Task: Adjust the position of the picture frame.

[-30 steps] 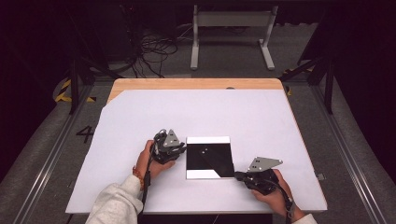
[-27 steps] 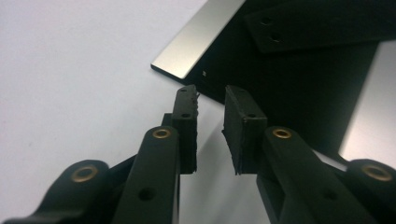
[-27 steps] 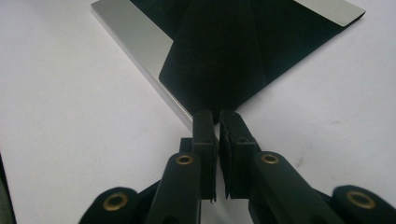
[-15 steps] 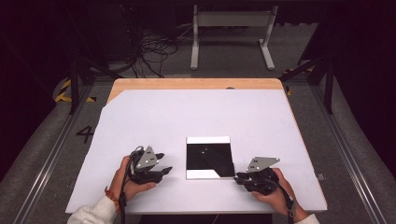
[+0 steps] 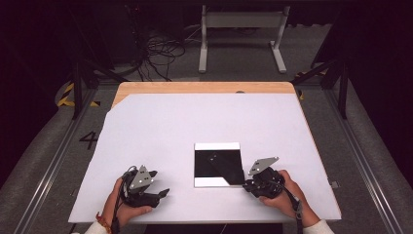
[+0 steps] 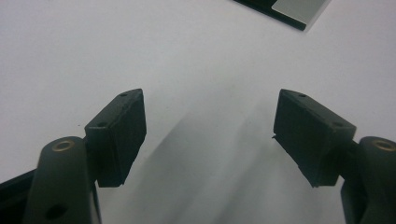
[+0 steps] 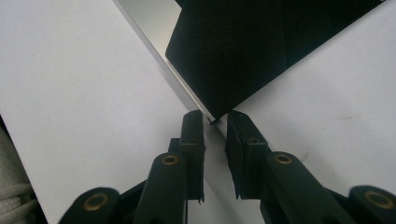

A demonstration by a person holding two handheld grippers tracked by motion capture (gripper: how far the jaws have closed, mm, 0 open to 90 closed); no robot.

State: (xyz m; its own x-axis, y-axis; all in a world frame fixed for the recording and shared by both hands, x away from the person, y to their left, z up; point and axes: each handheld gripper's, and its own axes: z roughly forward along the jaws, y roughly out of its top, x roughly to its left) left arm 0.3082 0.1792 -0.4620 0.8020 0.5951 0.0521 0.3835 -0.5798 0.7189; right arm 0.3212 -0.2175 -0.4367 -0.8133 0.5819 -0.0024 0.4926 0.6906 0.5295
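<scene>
A square sheet of paper, black on one face and white on the other (image 5: 217, 164), is lying flat on the white table top (image 5: 195, 122), toward the near edge and a little right of the middle; white strips are showing along its far and near edges, and a black flap is folded across it so that one black corner is pointing toward the near right. The right gripper (image 5: 248, 185) is being held low over the table by the person's right hand (image 5: 285, 192), just at that near right corner of the sheet. In the right gripper view (image 7: 215, 122) the two black jaws are standing close together with a narrow gap between them, and the tip of the black folded corner (image 7: 261, 51) is reaching just to the gap — whether the pads are pressing on it cannot be told. The left gripper (image 5: 159, 183) is being held by the left hand (image 5: 124, 207) well apart from the sheet, near the table's near left part. Its jaws have just been opening and are standing wide in the left gripper view (image 6: 208, 128), with nothing between them but bare white surface — a corner of the sheet (image 6: 285, 9) is showing far off at the top of that view.
</scene>
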